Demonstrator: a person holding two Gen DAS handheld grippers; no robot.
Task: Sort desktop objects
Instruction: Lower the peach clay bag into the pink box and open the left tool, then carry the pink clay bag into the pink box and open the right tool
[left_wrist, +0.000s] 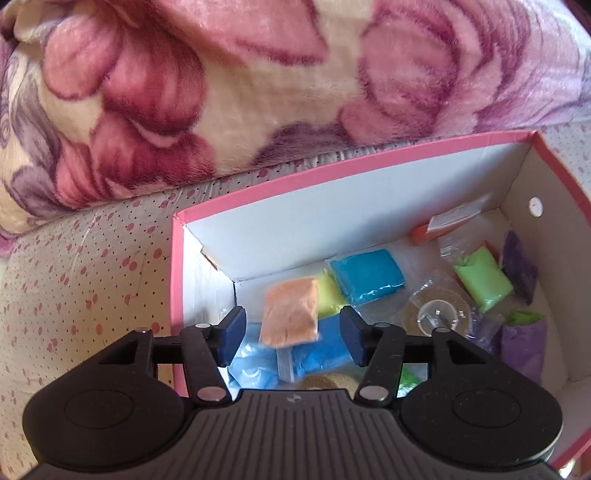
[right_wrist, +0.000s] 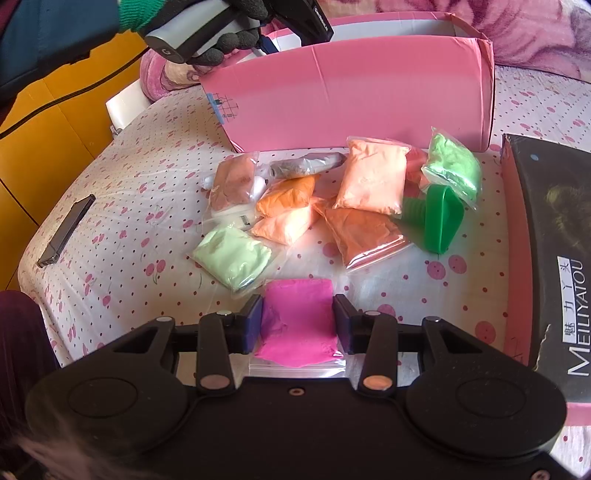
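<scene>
In the right wrist view, at lower centre, a pink bag (right_wrist: 299, 325) is pinched between the pads of the right gripper (right_wrist: 298, 326) above the cloth (right_wrist: 110, 229); more bags (right_wrist: 369, 177) are heaped at mid-frame before the box (right_wrist: 351, 96). In the left wrist view, the left gripper (left_wrist: 293, 332) is spread over the open box (left_wrist: 351, 162), and a peach bag (left_wrist: 290, 312) is seen loose between the pads, apparently dropping. A drop-off step is judged; next, the pink bag is to be carried over the box rim and released.
</scene>
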